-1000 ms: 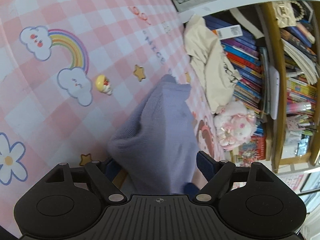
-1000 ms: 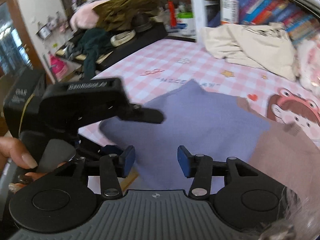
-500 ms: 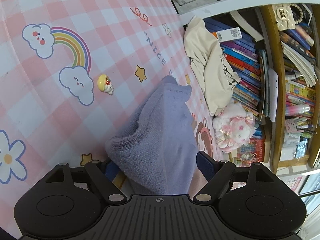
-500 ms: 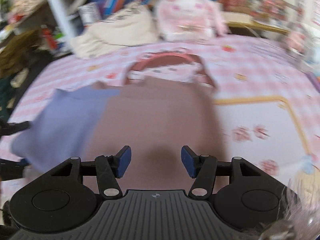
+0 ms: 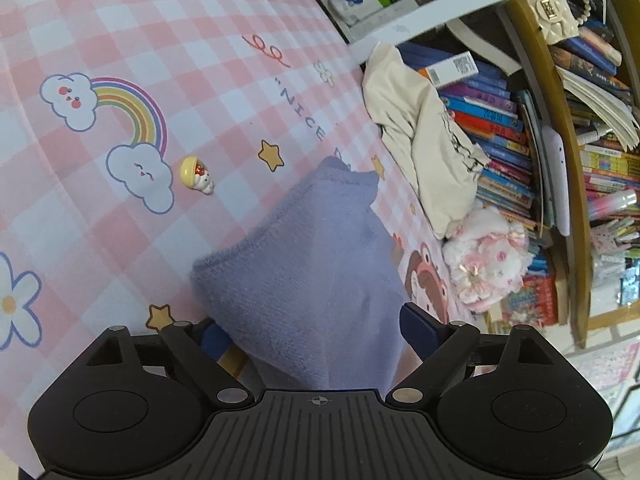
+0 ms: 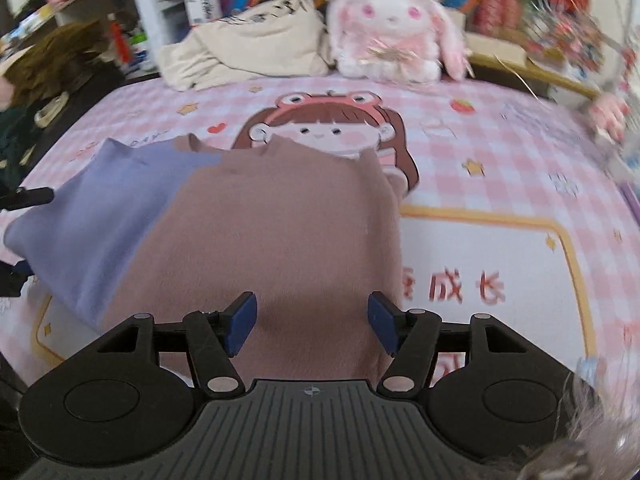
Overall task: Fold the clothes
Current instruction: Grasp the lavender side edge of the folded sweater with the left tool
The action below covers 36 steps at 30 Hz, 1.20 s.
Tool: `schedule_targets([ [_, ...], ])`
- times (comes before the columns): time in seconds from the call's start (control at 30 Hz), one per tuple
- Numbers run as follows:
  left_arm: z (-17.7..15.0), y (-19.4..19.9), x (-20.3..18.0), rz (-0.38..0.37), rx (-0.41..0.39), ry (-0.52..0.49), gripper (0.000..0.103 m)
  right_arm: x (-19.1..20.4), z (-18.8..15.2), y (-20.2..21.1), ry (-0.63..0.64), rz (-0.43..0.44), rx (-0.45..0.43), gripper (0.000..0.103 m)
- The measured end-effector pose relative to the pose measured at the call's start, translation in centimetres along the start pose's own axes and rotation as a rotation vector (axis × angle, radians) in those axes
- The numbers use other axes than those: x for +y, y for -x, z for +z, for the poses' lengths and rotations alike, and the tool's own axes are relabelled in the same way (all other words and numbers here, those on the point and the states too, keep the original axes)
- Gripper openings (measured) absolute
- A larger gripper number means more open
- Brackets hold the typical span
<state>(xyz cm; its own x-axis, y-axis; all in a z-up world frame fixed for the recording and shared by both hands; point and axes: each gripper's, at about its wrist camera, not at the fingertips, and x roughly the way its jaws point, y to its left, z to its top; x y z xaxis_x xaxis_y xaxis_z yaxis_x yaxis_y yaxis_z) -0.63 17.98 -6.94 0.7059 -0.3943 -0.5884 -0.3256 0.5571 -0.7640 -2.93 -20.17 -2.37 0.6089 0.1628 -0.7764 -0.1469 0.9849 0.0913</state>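
A two-tone garment lies on the pink checked cloth: a lavender part [image 5: 312, 272] [image 6: 104, 216] and a dusty-pink part [image 6: 280, 220]. In the left wrist view my left gripper [image 5: 316, 332] is open, its fingers either side of the lavender fabric's near edge, which bulges up between them. In the right wrist view my right gripper [image 6: 312, 320] is open just above the near edge of the dusty-pink part, holding nothing. The left gripper's finger [image 6: 28, 196] shows at the far left by the lavender part.
A cream garment [image 5: 424, 136] [image 6: 248, 52] is heaped at the back by the bookshelf [image 5: 520, 120]. A pink plush rabbit [image 6: 396, 28] [image 5: 488, 256] sits beside it. A small yellow figurine [image 5: 196, 176] lies on the cloth near the rainbow print. Dark clothes [image 6: 60, 68] pile at left.
My right gripper swung right, from the lavender part to over the dusty-pink part. My left gripper stayed open and eased back slightly; the lavender fabric settled lower.
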Motion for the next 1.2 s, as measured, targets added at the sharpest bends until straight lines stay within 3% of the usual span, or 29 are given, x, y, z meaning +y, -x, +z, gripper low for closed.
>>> schedule_targets([
  [0.33, -2.3, 0.0, -1.9, 0.097, -0.122, -0.069, 0.09, -2.6, 0.1, 0.2, 0.211, 0.09, -0.01, 0.06],
  [0.53, -2.7, -0.6, -2.6, 0.114, -0.146, -0.092, 0.103, -4.6, -0.1, -0.1, 0.262, 0.182, 0.005, 0.06],
  [0.77, -4.3, -1.4, -4.2, 0.203, -0.207, -0.164, 0.103, -6.4, -0.5, -0.8, 0.317, 0.284, 0.019, 0.06],
  [1.03, -4.9, -1.9, -5.1, 0.266, -0.254, -0.162, 0.103, -9.8, 0.7, -1.4, 0.188, 0.359, 0.034, 0.059],
  [1.2, -4.9, -2.3, -5.6, 0.301, -0.253, -0.172, 0.102, -11.0, 1.1, -2.4, 0.114, 0.395, 0.074, 0.049],
])
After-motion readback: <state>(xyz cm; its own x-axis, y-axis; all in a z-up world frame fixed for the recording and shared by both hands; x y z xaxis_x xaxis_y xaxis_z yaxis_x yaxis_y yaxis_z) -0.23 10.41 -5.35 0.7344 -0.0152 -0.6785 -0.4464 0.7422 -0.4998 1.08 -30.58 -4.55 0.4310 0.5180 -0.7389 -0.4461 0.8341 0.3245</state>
